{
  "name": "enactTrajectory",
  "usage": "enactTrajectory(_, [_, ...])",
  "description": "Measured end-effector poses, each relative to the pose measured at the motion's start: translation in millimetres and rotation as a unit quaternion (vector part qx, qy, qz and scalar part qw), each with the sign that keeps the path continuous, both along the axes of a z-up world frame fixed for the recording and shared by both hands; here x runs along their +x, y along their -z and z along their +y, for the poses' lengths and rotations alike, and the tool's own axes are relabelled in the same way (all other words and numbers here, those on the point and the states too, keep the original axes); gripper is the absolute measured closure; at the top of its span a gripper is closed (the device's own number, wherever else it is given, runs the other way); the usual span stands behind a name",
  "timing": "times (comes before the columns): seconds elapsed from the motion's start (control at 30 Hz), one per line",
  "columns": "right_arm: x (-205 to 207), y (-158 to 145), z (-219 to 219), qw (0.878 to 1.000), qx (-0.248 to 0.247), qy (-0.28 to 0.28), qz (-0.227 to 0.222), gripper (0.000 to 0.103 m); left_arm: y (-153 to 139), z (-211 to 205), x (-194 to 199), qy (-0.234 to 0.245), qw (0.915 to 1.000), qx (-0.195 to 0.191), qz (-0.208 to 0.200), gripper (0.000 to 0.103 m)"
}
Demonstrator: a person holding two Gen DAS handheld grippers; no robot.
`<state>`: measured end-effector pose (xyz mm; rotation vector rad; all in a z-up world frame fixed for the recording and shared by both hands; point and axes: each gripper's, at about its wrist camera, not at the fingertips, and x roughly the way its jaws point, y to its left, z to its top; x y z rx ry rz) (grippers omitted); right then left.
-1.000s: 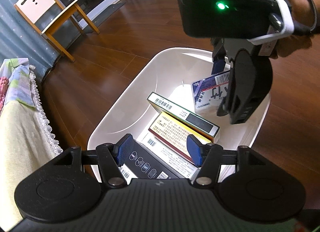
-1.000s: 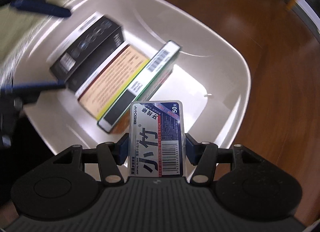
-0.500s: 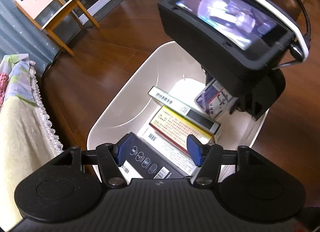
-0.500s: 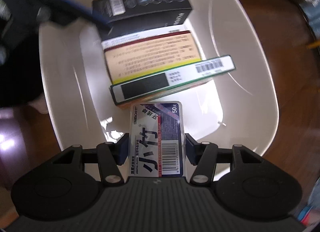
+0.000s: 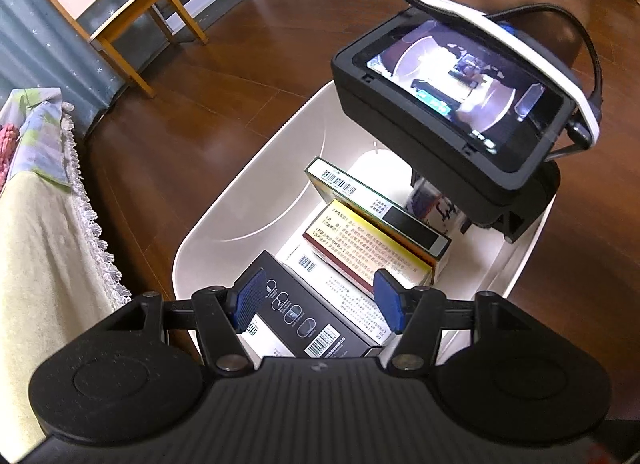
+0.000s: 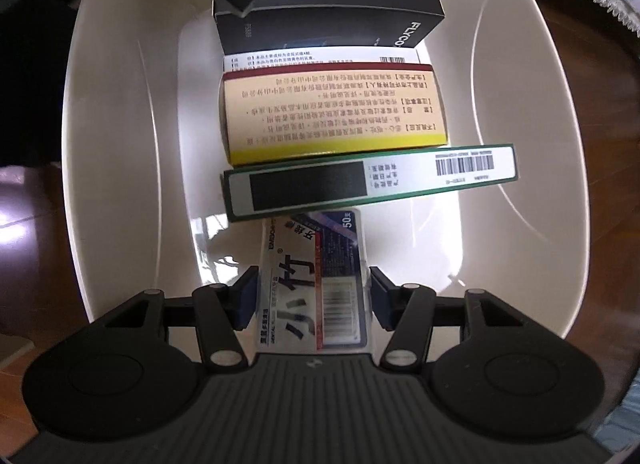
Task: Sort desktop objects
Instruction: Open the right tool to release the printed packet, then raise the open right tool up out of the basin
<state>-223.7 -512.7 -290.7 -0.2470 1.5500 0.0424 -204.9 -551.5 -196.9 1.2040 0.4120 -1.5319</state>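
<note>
A dark wooden floor (image 5: 248,76) surrounds a white tub (image 5: 248,192) that fills the frame centre and holds upright boxes. The right gripper (image 6: 312,300) has its jaws slightly parted around a floss-pick packet (image 6: 316,280) low in the tub, beside a green-edged box (image 6: 368,180). The left gripper (image 5: 316,302) hovers with wide jaws over a black box (image 5: 296,312).

A white plastic tub (image 6: 532,152) holds a row of boxes lying side by side: a black box (image 6: 332,4) with icons and a barcode, a cream box (image 6: 334,112) with a red and a yellow edge, and a thin green-edged box (image 6: 368,180) tilted on its side. A blue-and-white floss-pick packet (image 6: 314,284) stands just beside the green-edged box, its near end between the pads of the right hand-held gripper (image 6: 314,304).
</note>
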Motion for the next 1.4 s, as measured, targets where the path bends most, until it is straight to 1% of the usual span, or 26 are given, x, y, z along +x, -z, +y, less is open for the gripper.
enactTrajectory(0.3, [3.3, -4.3, -13.0, 1.0, -0.01, 0.012, 0.001, 0.047, 1.4, -2.0, -1.6, 0.001, 1.0, 0.003, 0.001, 0.041])
enactTrajectory(0.63, [4.7, -19.7, -24.7, 0.999, -0.017, 0.033, -0.016, 0.042, 2.3, 0.5, -2.8, 0.002, 1.0, 0.006, 0.0, 0.041])
enactTrajectory(0.8, [4.3, -34.6, -34.0, 0.997, -0.022, 0.059, -0.035, 0.039, 2.3, 2.3, -1.8, 0.001, 1.0, 0.005, -0.003, 0.041])
enactTrajectory(0.93, [2.1, -53.0, -41.8, 0.994, -0.031, 0.081, -0.058, 0.036, 3.4, 5.1, -2.9, 0.007, 0.9998, 0.007, -0.016, 0.041])
enactTrajectory(1.0, [-10.5, -65.7, -43.4, 0.992, -0.035, 0.096, -0.075, 0.034, 3.3, 6.3, -2.9, 0.008, 0.9998, 0.006, -0.018, 0.041])
enactTrajectory(1.07, [-22.0, -76.3, -47.2, 0.988, -0.04, 0.115, -0.094, 0.03, 3.4, 7.3, -3.0, 0.011, 0.9997, 0.006, -0.022, 0.04])
enactTrajectory(1.13, [-30.5, -80.6, -28.6, 0.983, -0.043, 0.137, -0.115, 0.025, 3.4, 9.1, -2.9, 0.012, 0.9996, 0.005, -0.026, 0.04])
enactTrajectory(1.23, [-49.8, -82.8, -10.3, 0.975, -0.046, 0.164, -0.14, 0.023, 1.9, 12.7, -1.3, 0.01, 0.9996, 0.0, -0.026, 0.038])
enactTrajectory(1.27, [-54.4, -90.4, -7.5, 0.973, -0.048, 0.17, -0.147, 0.022, 1.1, 14.0, -0.7, 0.01, 0.9996, -0.001, -0.027, 0.038])
enactTrajectory(1.37, [-58.6, -107.8, 4.0, 0.965, -0.054, 0.196, -0.167, 0.019, -1.9, 17.7, 0.9, 0.01, 0.9994, -0.005, -0.031, 0.034])
enactTrajectory(1.4, [-58.7, -109.7, 6.1, 0.961, -0.056, 0.208, -0.174, 0.016, -3.3, 18.9, 1.5, 0.011, 0.9994, -0.007, -0.031, 0.03])
